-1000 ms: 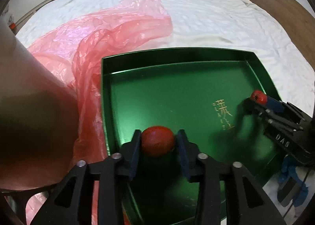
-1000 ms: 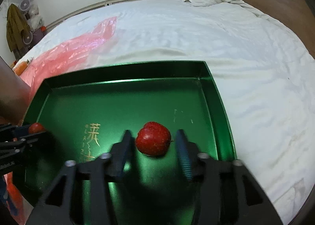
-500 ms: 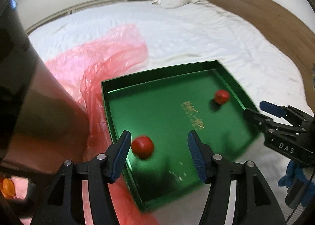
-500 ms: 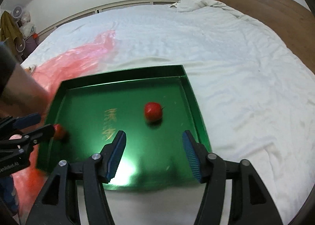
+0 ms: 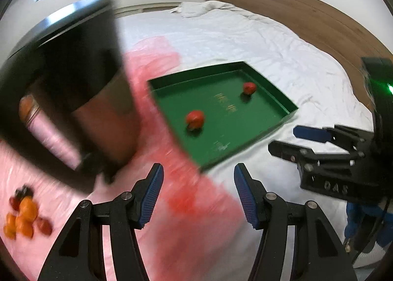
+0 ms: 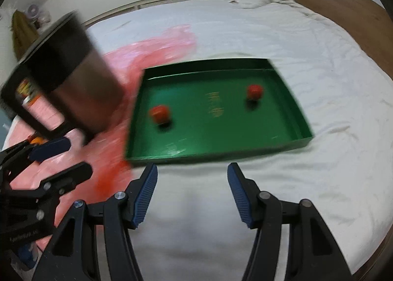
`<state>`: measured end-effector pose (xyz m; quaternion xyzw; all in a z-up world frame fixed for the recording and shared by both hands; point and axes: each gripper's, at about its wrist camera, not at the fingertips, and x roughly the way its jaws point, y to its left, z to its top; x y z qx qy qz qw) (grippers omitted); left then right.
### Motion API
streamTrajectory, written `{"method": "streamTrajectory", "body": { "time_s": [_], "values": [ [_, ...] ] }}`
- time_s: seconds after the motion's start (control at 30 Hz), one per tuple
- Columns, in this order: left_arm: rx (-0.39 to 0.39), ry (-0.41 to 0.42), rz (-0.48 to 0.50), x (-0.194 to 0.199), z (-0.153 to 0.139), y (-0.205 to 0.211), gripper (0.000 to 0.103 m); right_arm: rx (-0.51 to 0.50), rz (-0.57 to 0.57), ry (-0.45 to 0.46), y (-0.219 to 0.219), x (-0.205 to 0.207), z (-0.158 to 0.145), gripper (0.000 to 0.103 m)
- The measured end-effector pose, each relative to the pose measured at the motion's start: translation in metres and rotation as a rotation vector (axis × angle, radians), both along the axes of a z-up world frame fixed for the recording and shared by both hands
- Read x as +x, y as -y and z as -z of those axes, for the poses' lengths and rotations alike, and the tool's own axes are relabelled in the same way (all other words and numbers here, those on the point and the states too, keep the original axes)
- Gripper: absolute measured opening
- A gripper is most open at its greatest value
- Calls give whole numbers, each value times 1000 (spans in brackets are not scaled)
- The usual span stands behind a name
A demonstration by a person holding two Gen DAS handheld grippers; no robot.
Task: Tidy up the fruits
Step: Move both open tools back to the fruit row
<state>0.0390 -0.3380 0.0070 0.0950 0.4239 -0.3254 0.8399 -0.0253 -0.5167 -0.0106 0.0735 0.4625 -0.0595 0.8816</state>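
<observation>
A green tray (image 5: 267,131) lies on the white bed with two red fruits in it, one near its left side (image 5: 195,117) and one towards its far right corner (image 5: 249,87). The right wrist view shows the same tray (image 6: 216,155) and both fruits (image 6: 160,113) (image 6: 254,91). My left gripper (image 5: 198,170) hangs open and empty above the pink plastic, short of the tray's near corner. My right gripper (image 6: 192,168) is open and empty over the sheet in front of the tray. A pile of small orange and red fruits (image 5: 22,217) lies at far left.
A pink plastic bag (image 5: 157,60) spreads left of the tray, with a blurred red patch (image 5: 181,202) on it. A person's arm in a dark sleeve (image 5: 73,72) fills the left. A wooden headboard (image 5: 307,18) borders the bed on the right.
Both grippers opened, left their red fruits in the tray, then drew back and up. The tray now lies farther away, and the fruit pile has come into the left wrist view.
</observation>
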Motion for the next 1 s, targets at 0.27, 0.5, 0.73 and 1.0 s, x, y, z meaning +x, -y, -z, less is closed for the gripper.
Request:
{"method": "streamTrajectory", "body": {
  "time_s": [0.27,0.5,0.73,1.0],
  "values": [
    [28,22,-156,-3,-9,-105,54,71,-155,1,-91,-9,-11,103],
    [82,40,-308,11,-4,-198,54,110,-312,6,-173,11,-14,103],
    [153,21,-494,38,19,-303,53,141,-448,-8,-254,46,-3,97],
    [124,-65,-631,71,51,-373,51,128,-544,-72,-318,95,30,83]
  ]
}}
